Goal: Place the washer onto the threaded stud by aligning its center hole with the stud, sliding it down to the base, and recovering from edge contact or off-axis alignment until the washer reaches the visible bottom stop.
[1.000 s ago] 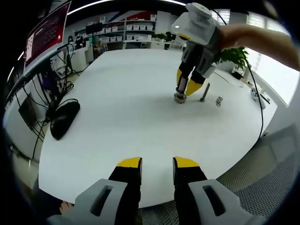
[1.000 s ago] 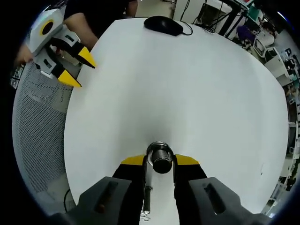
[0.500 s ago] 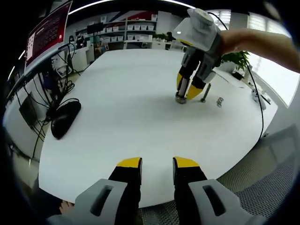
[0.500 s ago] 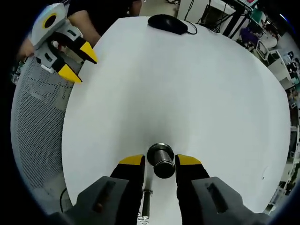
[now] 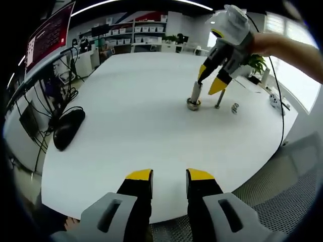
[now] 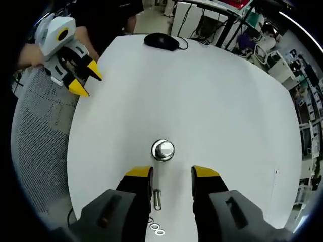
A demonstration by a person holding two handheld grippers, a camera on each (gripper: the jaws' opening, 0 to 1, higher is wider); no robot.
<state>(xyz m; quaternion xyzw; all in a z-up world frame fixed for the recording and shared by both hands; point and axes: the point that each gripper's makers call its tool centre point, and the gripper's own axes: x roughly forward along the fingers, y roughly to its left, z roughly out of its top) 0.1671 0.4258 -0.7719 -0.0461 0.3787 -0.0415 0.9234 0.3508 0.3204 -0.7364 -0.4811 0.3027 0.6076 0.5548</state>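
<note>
A thick metal stud [image 5: 194, 95] stands upright on the white table [image 5: 131, 116] with a wider collar at its base. From above, its shiny round top [image 6: 163, 150] lies just ahead of my right gripper [image 6: 172, 174], which is open and holds nothing. The left gripper view has that right gripper [image 5: 210, 80] hanging just above and right of the stud, apart from it. A few small metal rings [image 6: 155, 229] lie on the table beside a thin bolt [image 6: 157, 199]. My left gripper [image 5: 169, 176] is open over the near table edge, also seen as [image 6: 86, 80].
A black mouse [image 5: 68, 128] with its cable lies at the table's left side, seen far off as [image 6: 160, 40]. A thin bolt [image 5: 218, 99] and the rings [image 5: 235, 108] sit right of the stud. A perforated grey chair [image 6: 40, 146] stands off the table edge.
My right gripper has opened wider, let go of the stud and lifted up and away from it. The stud stays standing. My left gripper has not moved.
</note>
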